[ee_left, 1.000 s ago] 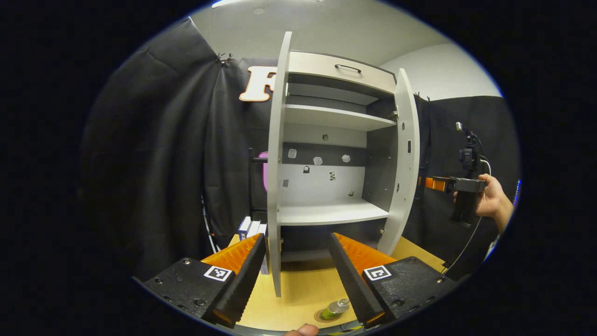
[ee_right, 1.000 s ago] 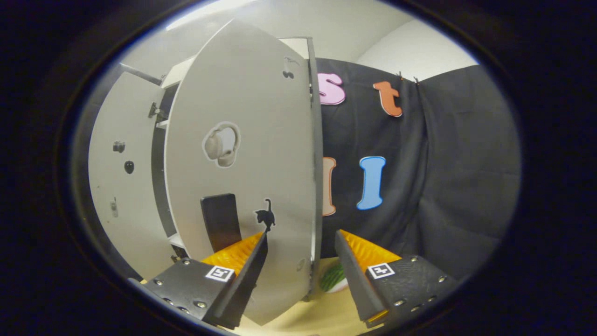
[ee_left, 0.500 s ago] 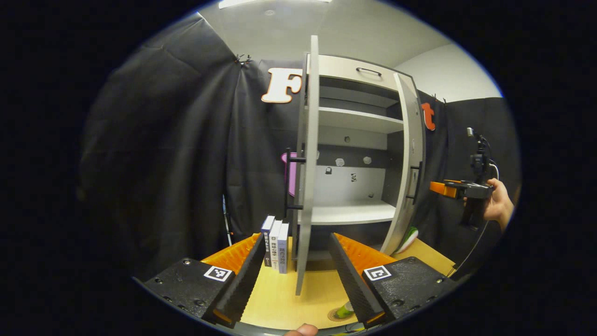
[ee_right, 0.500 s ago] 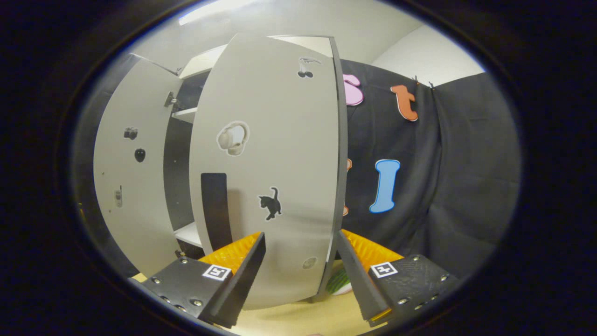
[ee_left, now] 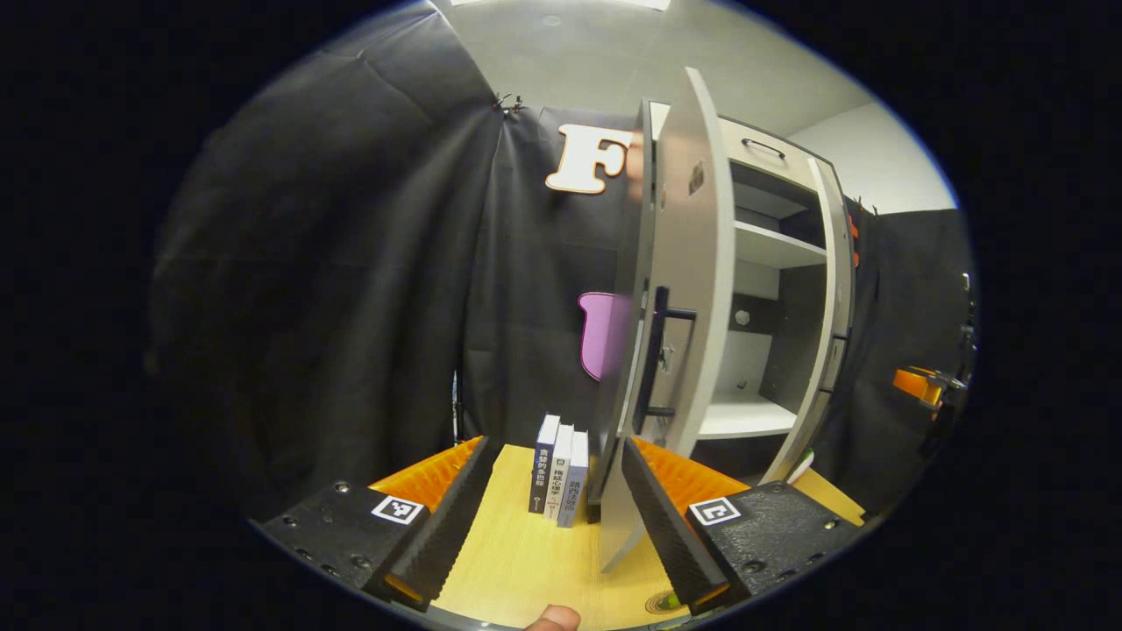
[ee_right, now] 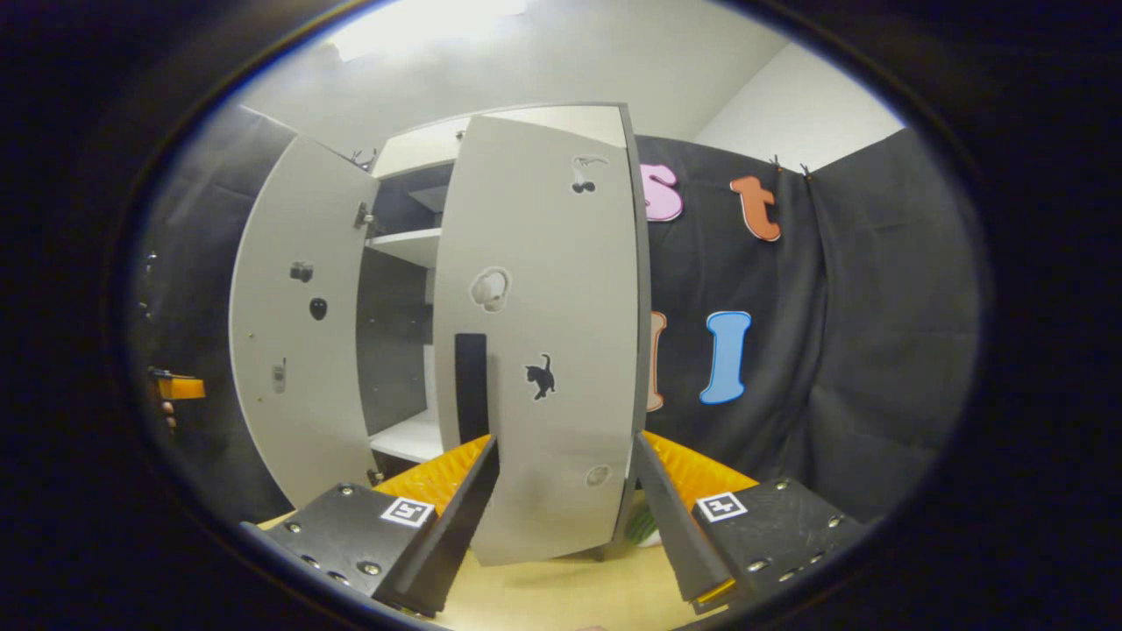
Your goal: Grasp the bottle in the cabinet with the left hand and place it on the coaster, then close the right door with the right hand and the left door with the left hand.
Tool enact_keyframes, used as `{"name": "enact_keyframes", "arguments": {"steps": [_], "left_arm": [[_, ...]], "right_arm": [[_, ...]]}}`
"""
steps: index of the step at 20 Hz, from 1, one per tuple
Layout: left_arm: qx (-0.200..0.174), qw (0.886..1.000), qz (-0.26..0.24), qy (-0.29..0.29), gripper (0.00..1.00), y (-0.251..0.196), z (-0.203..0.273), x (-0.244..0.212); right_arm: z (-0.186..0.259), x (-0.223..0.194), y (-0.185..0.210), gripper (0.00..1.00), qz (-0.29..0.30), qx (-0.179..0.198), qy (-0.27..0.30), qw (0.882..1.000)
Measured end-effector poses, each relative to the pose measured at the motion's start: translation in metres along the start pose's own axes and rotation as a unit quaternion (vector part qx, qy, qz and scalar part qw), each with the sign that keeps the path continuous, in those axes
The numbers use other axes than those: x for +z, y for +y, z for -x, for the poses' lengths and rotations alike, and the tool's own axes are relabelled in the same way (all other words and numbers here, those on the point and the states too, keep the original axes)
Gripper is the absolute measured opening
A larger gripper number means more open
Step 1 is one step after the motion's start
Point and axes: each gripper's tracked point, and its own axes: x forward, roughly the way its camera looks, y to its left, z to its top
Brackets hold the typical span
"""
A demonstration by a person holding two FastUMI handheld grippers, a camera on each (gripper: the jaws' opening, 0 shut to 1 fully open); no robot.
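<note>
The right door (ee_right: 539, 350) stood upright and part-way swung, its stickered outer face turned toward the right gripper (ee_right: 565, 508) and its long axis vertical. That gripper sat directly before the door's lower half, fingers apart and holding nothing, the panel filling the gap between them; whether a finger touched the face could not be told. It was plainly the nearer one, so a push forward against that face looked like the coming move.

The left door (ee_left: 675, 324) stood wider open, edge-on to the left gripper (ee_left: 552, 517), its dark handle (ee_left: 656, 359) facing that gripper. The left gripper's fingers were also spread and empty, low over the surface (ee_left: 526, 561) near some books (ee_left: 559, 469). The coaster (ee_left: 662, 602) peeked out beside the left gripper's finger; the bottle itself could not be made out clearly there.
</note>
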Motion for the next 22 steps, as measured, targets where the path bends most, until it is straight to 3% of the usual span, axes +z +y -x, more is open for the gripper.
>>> {"name": "enact_keyframes", "arguments": {"steps": [1,2,6,7,11,15,17,22], "left_arm": [[-0.005,1.000,-0.002,0.001,1.00,0.001,-0.007,0.003],[-0.005,1.000,-0.004,-0.005,0.92,0.005,-0.014,0.009],[-0.004,0.999,-0.025,-0.047,0.96,0.001,-0.045,0.047],[-0.008,0.998,-0.026,-0.050,0.92,-0.004,-0.052,0.050],[-0.012,0.999,-0.019,-0.044,0.92,-0.020,-0.079,0.054],[-0.018,0.999,0.006,-0.042,0.87,-0.045,-0.078,0.050],[-0.021,0.999,0.006,-0.037,0.93,-0.050,-0.082,0.047],[-0.037,0.999,-0.007,-0.036,0.93,-0.080,-0.077,0.043]], "right_arm": [[0.010,0.000,0.001,0.90,0.005,0.003,-0.001,1.000],[0.021,0.002,0.001,0.91,0.012,0.006,-0.004,1.000],[0.056,-0.004,-0.004,0.95,0.024,0.016,-0.007,1.000],[0.064,-0.007,-0.007,0.95,0.024,0.016,-0.006,1.000],[0.086,-0.016,-0.026,0.95,0.011,-0.001,0.003,1.000],[0.107,-0.010,-0.042,0.95,0.001,-0.010,-0.011,1.000],[0.111,-0.007,-0.050,0.95,0.000,-0.012,-0.015,1.000],[0.113,-0.003,-0.057,0.95,0.005,-0.011,-0.016,1.000]]}}
